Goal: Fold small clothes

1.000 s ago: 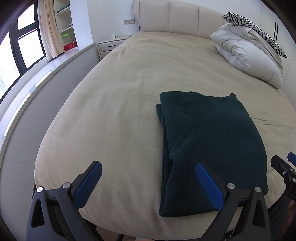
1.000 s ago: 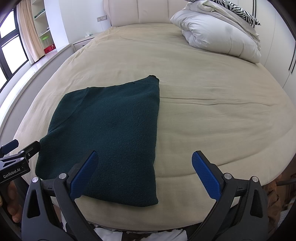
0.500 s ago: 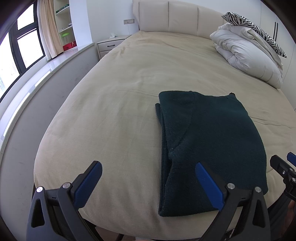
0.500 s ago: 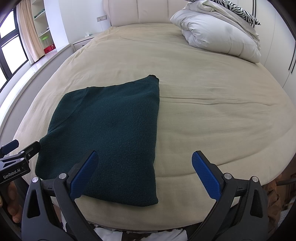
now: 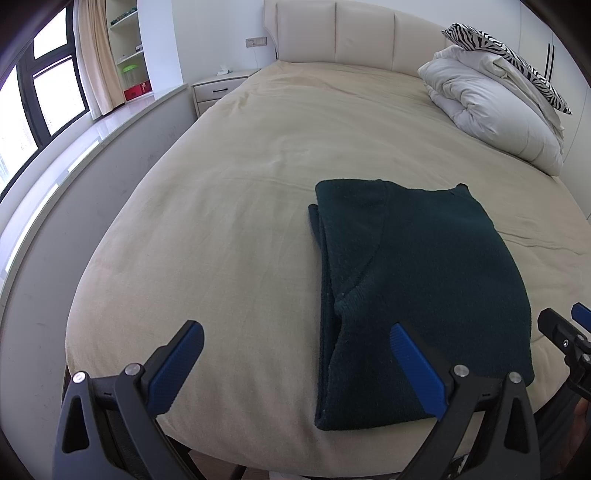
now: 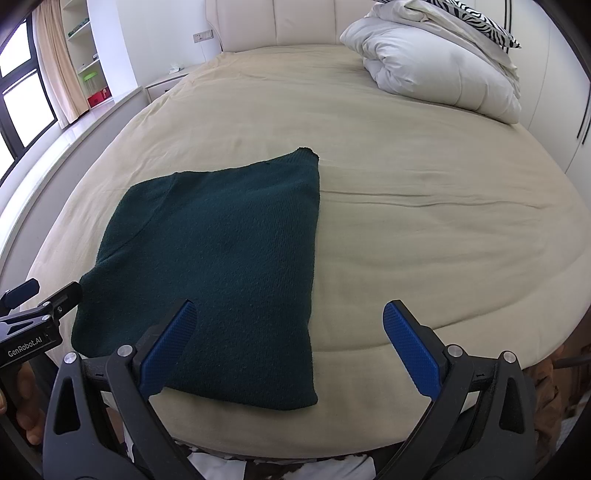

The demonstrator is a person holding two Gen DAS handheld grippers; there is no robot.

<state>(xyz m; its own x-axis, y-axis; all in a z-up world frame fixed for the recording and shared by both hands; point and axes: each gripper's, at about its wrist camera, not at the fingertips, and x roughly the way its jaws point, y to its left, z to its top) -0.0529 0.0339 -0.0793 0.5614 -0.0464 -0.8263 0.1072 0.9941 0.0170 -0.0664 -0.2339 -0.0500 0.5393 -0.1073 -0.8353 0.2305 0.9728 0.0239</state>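
Observation:
A dark green knitted garment (image 5: 417, 280) lies folded flat near the foot of the beige bed (image 5: 229, 221); it also shows in the right wrist view (image 6: 229, 258). My left gripper (image 5: 295, 354) is open and empty, held off the bed's near edge to the left of the garment's near corner. My right gripper (image 6: 290, 332) is open and empty, held above the garment's near right corner. Each gripper's tip shows at the edge of the other's view.
A folded white duvet (image 5: 491, 107) with a zebra-print pillow (image 5: 509, 55) sits at the head on the right. A nightstand (image 5: 218, 88), a window ledge and shelves run along the left. A padded headboard (image 5: 351, 33) stands behind.

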